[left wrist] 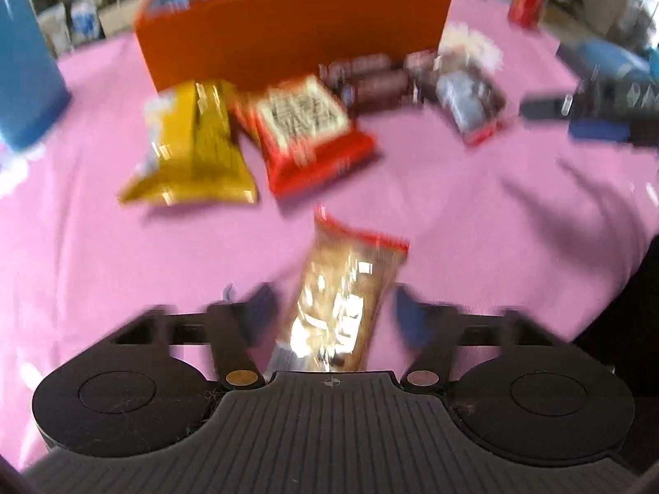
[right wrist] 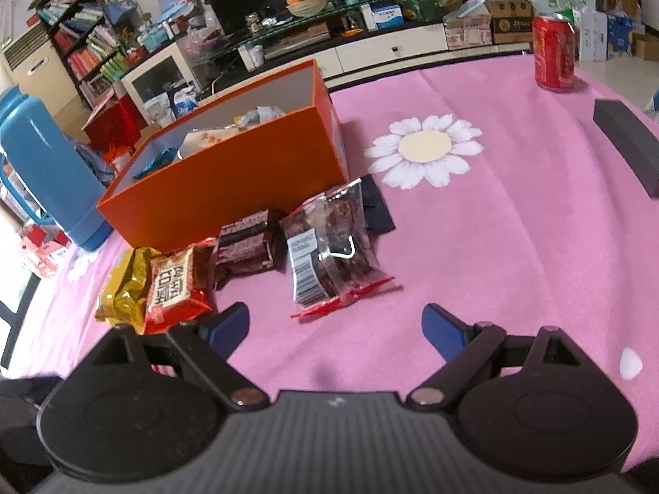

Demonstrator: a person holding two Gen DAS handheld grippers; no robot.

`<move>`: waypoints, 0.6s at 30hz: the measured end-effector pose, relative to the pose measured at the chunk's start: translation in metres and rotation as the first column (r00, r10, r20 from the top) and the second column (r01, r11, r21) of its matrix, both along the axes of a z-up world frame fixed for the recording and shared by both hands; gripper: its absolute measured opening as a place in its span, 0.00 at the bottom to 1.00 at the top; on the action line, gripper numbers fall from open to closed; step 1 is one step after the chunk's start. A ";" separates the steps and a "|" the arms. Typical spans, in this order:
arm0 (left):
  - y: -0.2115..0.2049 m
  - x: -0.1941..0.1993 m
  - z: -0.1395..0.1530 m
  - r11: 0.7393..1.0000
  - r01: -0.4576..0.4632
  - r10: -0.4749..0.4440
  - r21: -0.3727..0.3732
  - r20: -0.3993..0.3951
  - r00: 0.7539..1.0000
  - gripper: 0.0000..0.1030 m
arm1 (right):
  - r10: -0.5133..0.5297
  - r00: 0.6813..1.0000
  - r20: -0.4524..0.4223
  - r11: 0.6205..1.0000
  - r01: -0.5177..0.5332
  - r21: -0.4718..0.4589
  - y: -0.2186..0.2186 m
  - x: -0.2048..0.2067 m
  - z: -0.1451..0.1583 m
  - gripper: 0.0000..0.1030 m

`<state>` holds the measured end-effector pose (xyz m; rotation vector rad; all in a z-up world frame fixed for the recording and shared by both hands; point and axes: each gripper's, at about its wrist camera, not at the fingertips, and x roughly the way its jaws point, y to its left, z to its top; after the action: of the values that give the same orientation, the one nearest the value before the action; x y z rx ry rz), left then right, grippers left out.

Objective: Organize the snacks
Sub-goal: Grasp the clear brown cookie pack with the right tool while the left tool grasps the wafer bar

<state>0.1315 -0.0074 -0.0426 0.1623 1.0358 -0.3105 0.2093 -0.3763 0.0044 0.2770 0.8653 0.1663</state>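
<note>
One orange box (right wrist: 230,189), left hand-held gripper (left wrist: 335,313) spread around one brown snack packet (left wrist: 346,288), right hand-held gripper (right wrist: 335,329) open, empty

The left gripper (left wrist: 335,313) has a black ribbed plastic body with a small cross mark at its front edge, flanked by two round black housings with recessed discs. Black linkage arms pivot on brass-coloured pins and end in blue pads. The right gripper (right wrist: 335,327) looks the same: ribbed dark centre, round housings, triangular cut-outs, metal pins, blue-tipped fingers (right wrist: 442,329).
</note>
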 end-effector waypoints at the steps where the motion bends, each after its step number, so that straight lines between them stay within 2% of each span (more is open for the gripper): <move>1: -0.001 -0.001 0.000 1.000 0.007 -0.007 0.010 0.011 1.000 0.17 | 0.008 1.000 0.008 1.000 -0.008 -0.009 0.001 0.002 0.001 0.89; 4: 0.003 0.003 -0.001 1.000 -0.023 0.023 -0.018 0.006 1.000 0.16 | 0.036 0.999 0.026 0.999 -0.035 -0.031 0.004 0.021 0.000 0.89; 8: 0.002 0.004 -0.003 0.998 -0.055 0.055 -0.017 0.007 0.998 0.17 | 0.074 0.997 0.034 0.994 -0.071 -0.077 0.022 0.060 -0.009 0.88; 11: 0.003 0.002 0.000 0.997 -0.067 0.067 -0.024 0.002 0.998 0.20 | 0.119 0.993 0.026 0.987 -0.116 -0.108 0.039 0.080 -0.020 0.72; 12: 0.004 0.002 -0.001 0.997 -0.070 0.070 -0.029 0.000 0.998 0.21 | 0.118 0.993 0.021 0.984 -0.114 -0.133 0.042 0.082 -0.024 0.66; 14: 0.006 0.002 -0.001 0.997 -0.074 0.074 -0.034 -0.003 0.997 0.25 | 0.131 0.991 0.031 0.975 -0.123 -0.187 0.044 0.076 -0.027 0.63; 16: 0.007 0.002 -0.003 0.996 -0.078 0.078 -0.042 0.000 0.997 0.31 | 0.134 0.991 0.022 0.972 -0.127 -0.198 0.040 0.064 -0.026 0.60; 18: 0.006 0.001 -0.003 0.996 -0.079 0.079 -0.045 0.005 0.997 0.33 | 0.129 0.992 0.011 0.973 -0.124 -0.194 0.033 0.046 -0.027 0.60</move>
<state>0.1325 -0.0010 -0.0459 0.0814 1.0249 -0.2612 0.2553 -0.3432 -0.0229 0.0377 0.8692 0.2021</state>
